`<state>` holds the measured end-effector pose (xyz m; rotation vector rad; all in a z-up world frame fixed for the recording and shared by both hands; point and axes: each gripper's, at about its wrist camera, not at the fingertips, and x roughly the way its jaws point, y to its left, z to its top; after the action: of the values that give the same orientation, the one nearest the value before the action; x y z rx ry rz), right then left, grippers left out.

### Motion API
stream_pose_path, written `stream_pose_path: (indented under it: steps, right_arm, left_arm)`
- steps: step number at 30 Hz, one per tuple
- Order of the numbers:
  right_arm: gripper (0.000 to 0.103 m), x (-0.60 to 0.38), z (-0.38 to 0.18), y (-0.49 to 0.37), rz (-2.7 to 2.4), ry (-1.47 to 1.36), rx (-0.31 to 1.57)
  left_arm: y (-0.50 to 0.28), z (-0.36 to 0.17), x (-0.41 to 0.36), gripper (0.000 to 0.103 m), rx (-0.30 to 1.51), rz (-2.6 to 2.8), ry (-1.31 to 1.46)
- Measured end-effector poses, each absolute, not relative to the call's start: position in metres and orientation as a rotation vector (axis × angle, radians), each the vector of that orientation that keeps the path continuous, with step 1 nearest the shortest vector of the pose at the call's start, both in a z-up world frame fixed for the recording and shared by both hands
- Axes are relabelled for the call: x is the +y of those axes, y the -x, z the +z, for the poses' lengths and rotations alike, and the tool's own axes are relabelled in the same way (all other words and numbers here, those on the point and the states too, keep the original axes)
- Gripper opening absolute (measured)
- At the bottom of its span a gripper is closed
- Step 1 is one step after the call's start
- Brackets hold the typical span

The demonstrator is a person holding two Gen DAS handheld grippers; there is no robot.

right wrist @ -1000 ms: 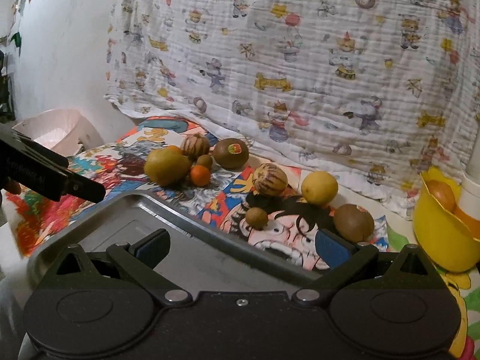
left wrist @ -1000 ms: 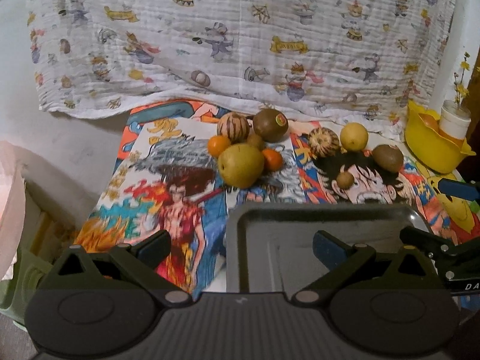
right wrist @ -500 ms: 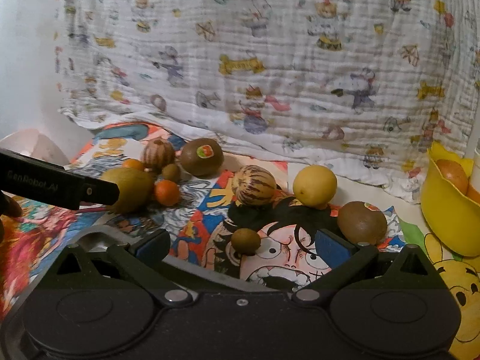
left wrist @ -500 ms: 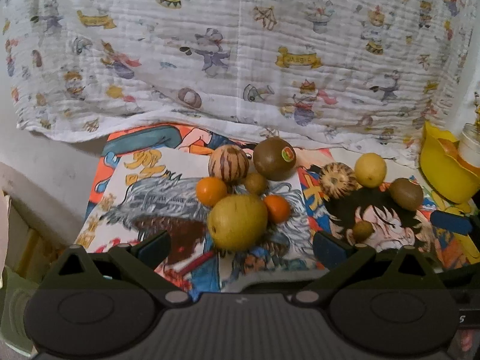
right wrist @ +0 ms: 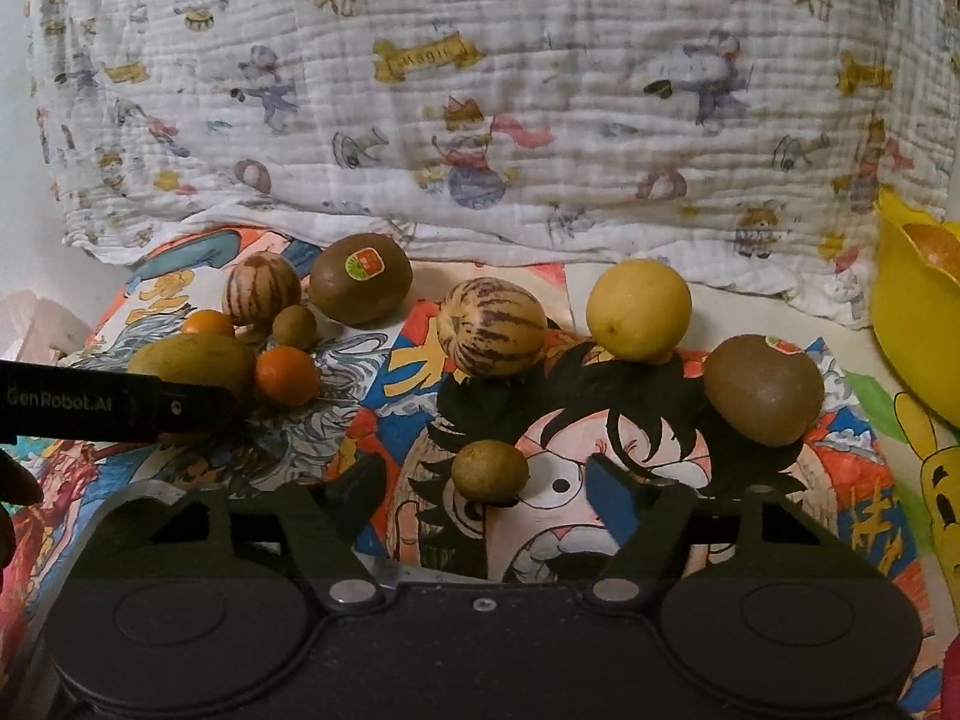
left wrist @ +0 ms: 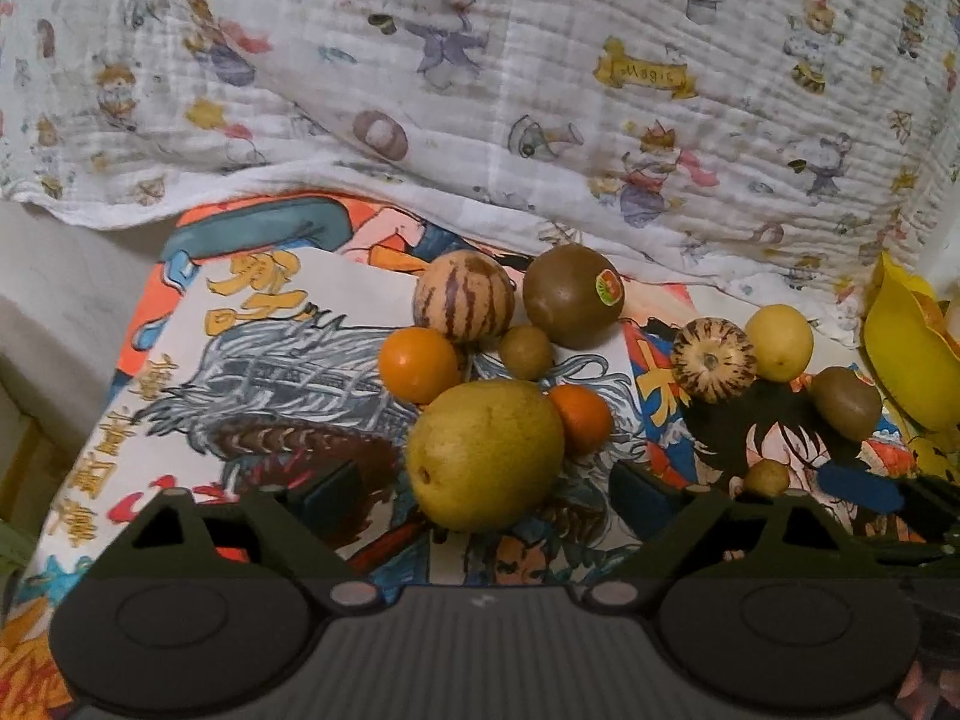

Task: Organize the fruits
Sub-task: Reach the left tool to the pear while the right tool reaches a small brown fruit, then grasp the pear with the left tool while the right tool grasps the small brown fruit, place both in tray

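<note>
Left hand-held gripper (left wrist: 483, 489) stood wide apart and empty, its two fingers flanking the near side of the large yellow-green fruit (left wrist: 485, 455), which lay straight ahead along the fingers' line and just short of the tips. That fruit was a slightly elongated oval; its long axis ran slantwise, from near-left to far-right, with a small dimple at the near-left end, so the fingers would close roughly across its shorter width. Touching it on the far left sat an orange (left wrist: 419, 364), and on its right a second orange (left wrist: 581, 419); behind these came a small brown fruit (left wrist: 526, 351), a striped melon (left wrist: 462, 296) and a stickered kiwi (left wrist: 573, 294).

The right hand-held gripper (right wrist: 487, 487) was likewise spread wide and held nothing. A small round brown fruit (right wrist: 490, 470) lay directly between its fingertips, close in, with no clear long axis. Farther out lay a striped melon (right wrist: 491, 326), a yellow lemon (right wrist: 638, 308) and a kiwi (right wrist: 762, 389) to the right, its long axis lying roughly crosswise to the fingers. A yellow bowl (right wrist: 912, 324) stood at the far right edge, already holding something orange.

All the fruit rested on cartoon-printed sheets (right wrist: 600, 480) over the desk, backed by a printed cloth (left wrist: 480, 90). By my judgement, each gripper was nearest its own target: left to the large fruit, right to the small one.
</note>
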<state>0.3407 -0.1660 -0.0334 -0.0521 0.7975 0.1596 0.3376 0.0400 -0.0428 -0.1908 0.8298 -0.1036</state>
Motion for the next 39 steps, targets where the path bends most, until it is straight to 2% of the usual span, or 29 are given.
stream_pose_path:
  steps: [2,9,17,39]
  right_arm:
    - [0.062,-0.165,-0.036,-0.342,0.154,0.05,0.799]
    - [0.047,-0.16,-0.044,-0.346,0.135,0.053,0.812]
    - [0.032,-0.157,-0.046,-0.349,0.104,0.06,0.798]
    - [0.031,-0.14,-0.033,-0.328,0.219,0.023,0.758]
  left_arm:
    - [-0.34,-0.045,0.039,0.084,0.834,-0.112,0.201]
    - [-0.342,-0.048,0.044,0.065,0.821,-0.112,0.241]
    - [-0.345,-0.048,0.048,0.06,0.812,-0.122,0.266]
    - [-0.328,-0.043,0.046,0.058,0.814,-0.141,0.293]
